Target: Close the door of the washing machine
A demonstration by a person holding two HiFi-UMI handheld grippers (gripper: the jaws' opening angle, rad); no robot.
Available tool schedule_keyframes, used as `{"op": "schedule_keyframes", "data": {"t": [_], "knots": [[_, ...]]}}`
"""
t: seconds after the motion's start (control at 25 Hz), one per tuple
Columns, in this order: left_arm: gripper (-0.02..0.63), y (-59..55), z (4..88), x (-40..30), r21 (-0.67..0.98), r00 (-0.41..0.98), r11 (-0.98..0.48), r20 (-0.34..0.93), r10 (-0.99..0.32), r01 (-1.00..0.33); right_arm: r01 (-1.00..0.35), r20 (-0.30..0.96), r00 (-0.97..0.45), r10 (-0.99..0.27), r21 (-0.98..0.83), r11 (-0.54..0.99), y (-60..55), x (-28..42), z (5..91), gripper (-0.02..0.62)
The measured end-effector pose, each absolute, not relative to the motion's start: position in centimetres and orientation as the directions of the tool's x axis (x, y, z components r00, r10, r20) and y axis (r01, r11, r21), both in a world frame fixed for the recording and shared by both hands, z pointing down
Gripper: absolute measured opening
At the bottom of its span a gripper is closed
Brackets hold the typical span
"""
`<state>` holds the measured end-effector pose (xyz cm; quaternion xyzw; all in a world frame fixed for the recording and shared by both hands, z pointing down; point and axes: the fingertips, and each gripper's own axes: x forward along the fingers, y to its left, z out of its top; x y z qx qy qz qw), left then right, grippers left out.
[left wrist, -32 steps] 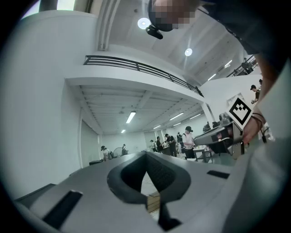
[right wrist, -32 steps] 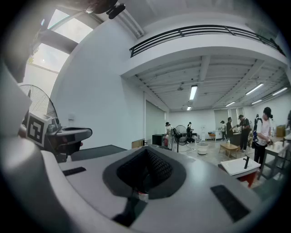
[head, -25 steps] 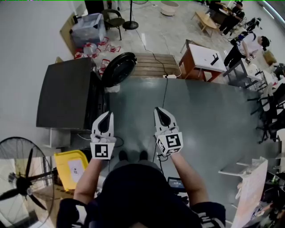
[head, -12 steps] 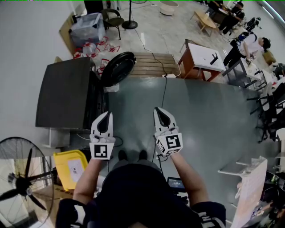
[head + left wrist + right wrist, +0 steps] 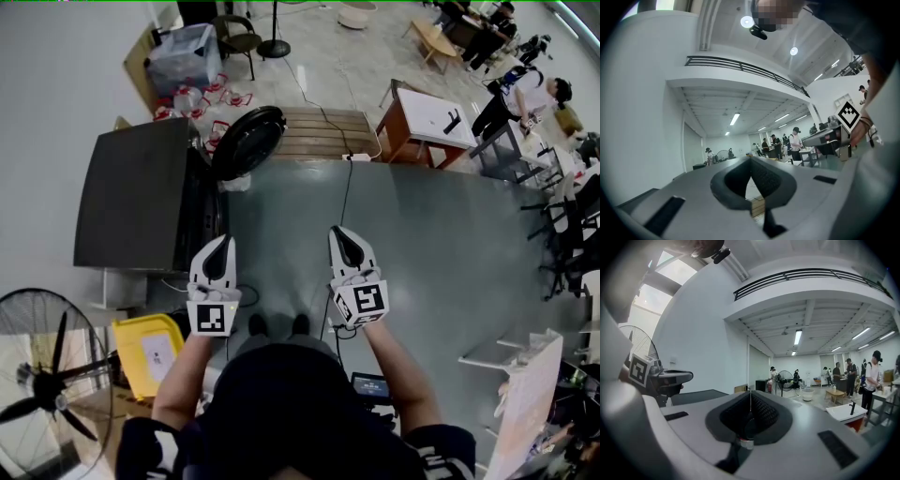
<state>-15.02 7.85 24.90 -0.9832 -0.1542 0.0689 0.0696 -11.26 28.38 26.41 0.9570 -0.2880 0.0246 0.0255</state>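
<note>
This is a big open work hall, more a lab or test floor than a home. A railed balcony (image 5: 811, 275) runs under a high ceiling hung with strip lights (image 5: 798, 337). A washing machine (image 5: 131, 197) stands alone by a bare white wall, beside a grey floor mat (image 5: 450, 253). Around it are a wooden pallet (image 5: 323, 136), a standing fan (image 5: 47, 375) and a yellow crate (image 5: 131, 347). Further off, people (image 5: 525, 94) gather at worktops (image 5: 436, 122), and a cable (image 5: 345, 202) trails across the mat.
</note>
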Motion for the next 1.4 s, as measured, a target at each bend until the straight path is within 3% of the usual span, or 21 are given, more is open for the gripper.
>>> {"op": "schedule_keyframes", "data": {"t": [1.4], "knots": [[0.023,16.3,26.5,-10.7,-0.226,0.967,-0.944,-0.027,0.252,0.24,-0.657,0.098,0.753,-0.651,0.044,-0.753,36.9,-6.0,28.1,0.02]]}}
